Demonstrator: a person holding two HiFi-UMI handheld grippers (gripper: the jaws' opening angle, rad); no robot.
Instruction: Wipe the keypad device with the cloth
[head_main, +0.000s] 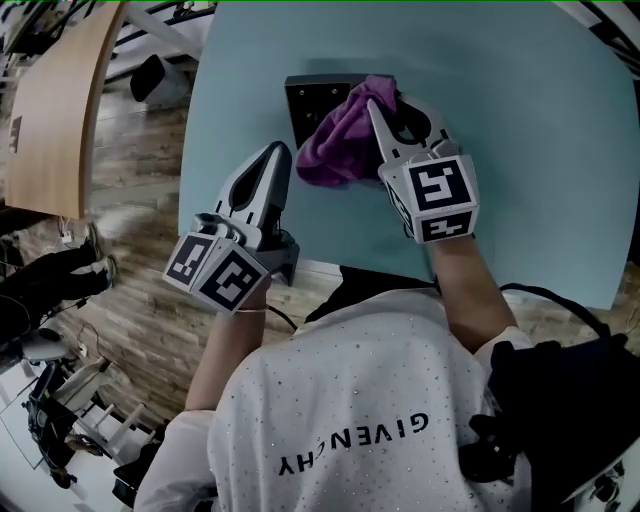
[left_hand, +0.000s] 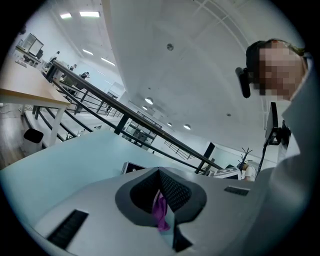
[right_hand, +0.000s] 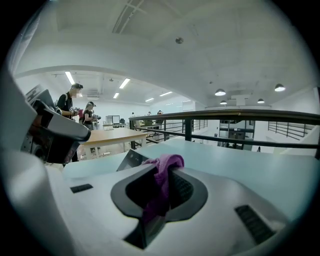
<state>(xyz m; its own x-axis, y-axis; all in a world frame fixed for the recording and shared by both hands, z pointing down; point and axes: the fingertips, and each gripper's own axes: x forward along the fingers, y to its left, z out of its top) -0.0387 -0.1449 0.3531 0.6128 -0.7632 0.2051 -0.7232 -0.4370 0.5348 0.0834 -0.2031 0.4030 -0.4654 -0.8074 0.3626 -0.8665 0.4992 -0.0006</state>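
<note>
The dark keypad device (head_main: 318, 103) lies flat on the pale blue table (head_main: 540, 150), towards its far side. A purple cloth (head_main: 338, 145) is bunched over the device's near right part. My right gripper (head_main: 378, 108) is shut on the cloth's top; in the right gripper view the cloth (right_hand: 167, 161) spills over the closed tips (right_hand: 170, 172), with the device (right_hand: 131, 160) behind. My left gripper (head_main: 280, 152) hovers just left of the cloth with its tips together (left_hand: 160, 171). A strip of cloth (left_hand: 160, 212) shows through its gap. The device's corner (left_hand: 131, 168) lies beyond.
The table's near edge (head_main: 330, 268) runs just under my left gripper. A wooden desk (head_main: 55, 100) and a black chair (head_main: 150, 75) stand on the wood floor to the left. A railing (right_hand: 240, 116) lies beyond the table, and people (right_hand: 75, 105) stand at a far bench.
</note>
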